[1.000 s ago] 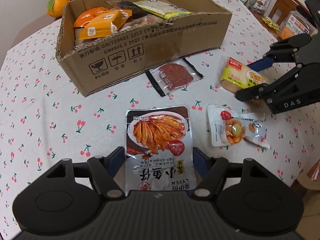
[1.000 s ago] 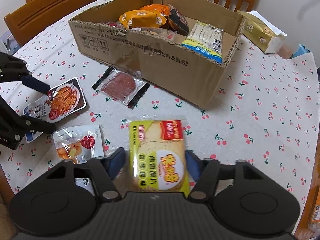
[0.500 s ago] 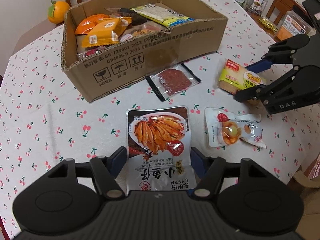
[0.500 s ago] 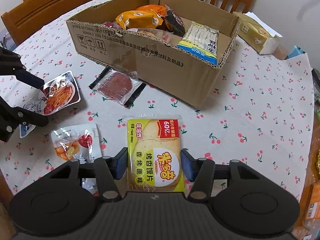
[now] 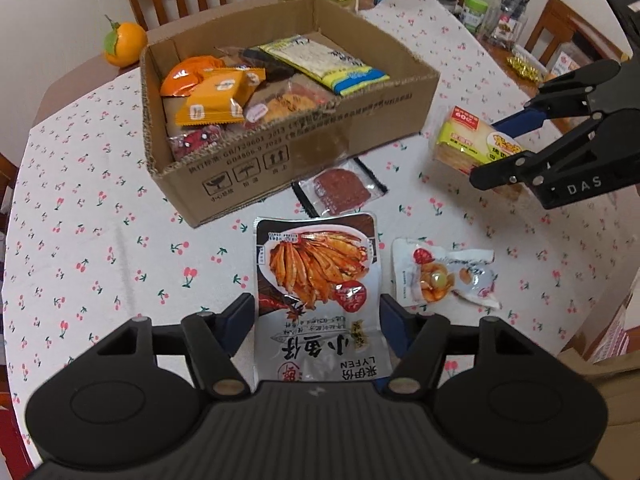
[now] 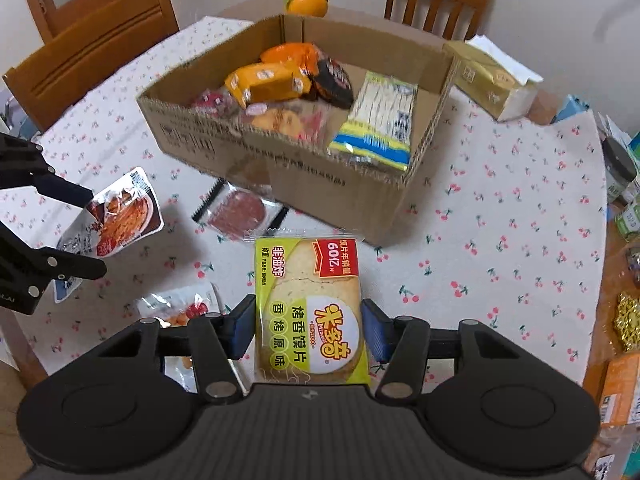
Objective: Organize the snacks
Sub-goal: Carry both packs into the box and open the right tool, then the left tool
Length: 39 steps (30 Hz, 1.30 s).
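Left wrist view: left hand-held gripper (image 5: 318,320) tilted steeply down clamps fish packet (image 5: 316,280); right hand-held gripper (image 6: 308,326) clamps cracker packet (image 6: 308,312).

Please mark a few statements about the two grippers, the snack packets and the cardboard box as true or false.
1. The left gripper grips the silver fish-snack pouch. True.
2. The right gripper is empty. False: it grips the yellow-green bread-crisp packet.
3. The brown cardboard box has no snacks inside. False: it holds several packets.
4. The clear packet of red meat slices lies on the cherry-print tablecloth beside the box. True.
5. The orange fruit sits inside the box. False: it is behind the box.
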Motion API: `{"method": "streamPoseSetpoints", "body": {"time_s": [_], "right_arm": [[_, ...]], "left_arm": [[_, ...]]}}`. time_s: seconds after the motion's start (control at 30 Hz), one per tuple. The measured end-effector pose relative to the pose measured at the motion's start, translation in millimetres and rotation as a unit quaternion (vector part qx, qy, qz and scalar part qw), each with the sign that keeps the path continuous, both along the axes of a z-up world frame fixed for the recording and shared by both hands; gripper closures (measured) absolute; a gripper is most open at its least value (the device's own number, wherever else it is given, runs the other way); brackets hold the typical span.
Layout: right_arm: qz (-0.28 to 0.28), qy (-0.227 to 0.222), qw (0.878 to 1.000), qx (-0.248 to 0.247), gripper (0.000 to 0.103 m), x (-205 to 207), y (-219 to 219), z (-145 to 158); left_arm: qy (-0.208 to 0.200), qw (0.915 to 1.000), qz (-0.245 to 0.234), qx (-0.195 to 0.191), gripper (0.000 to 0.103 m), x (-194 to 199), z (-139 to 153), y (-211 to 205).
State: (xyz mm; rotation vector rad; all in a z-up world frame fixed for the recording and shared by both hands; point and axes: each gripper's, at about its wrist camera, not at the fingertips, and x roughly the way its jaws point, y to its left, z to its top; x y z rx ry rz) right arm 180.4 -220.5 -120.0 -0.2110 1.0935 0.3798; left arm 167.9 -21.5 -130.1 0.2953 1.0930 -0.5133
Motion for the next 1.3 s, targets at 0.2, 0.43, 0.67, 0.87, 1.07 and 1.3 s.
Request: {"method": "streamPoseSetpoints", "body": {"time_s": [0.2,0.43,0.67,0.87,1.07,1.3], "right_arm": [[0.024,-0.032,0.999,0.000,0.043,6.1,7.3,31.6],[0.037,-0.080,0.996,0.003,0.043,39.1,15.8,61.0],[0.041,-0.098,0.994,0.000,0.043,87.7,26.3,59.7],[0.038,-0.091,0.995,-0.007,0.043,112.9,34.0,39.4],[0.018,-0.093,0.996,0.001,0.016,115.7,34.0,28.6],[-0.019,-0.105,0.994,0.013,0.000,88.7,30.1,35.5]], "left_arm": [[-0.011,0.9999,0.008,-0.006,0.037,-2.1,20.8,5.7],[-0.029,0.9992,0.021,-0.014,0.037,-2.2,39.4,13.7],[-0.039,0.9987,0.031,-0.014,0.037,0.3,43.6,21.9],[-0.041,0.9980,0.045,-0.015,0.037,7.9,44.7,27.8],[-0.047,0.9977,0.047,-0.015,0.037,17.0,48.1,25.6],[-0.059,0.9972,0.042,-0.017,0.037,31.0,57.6,17.7]]}}
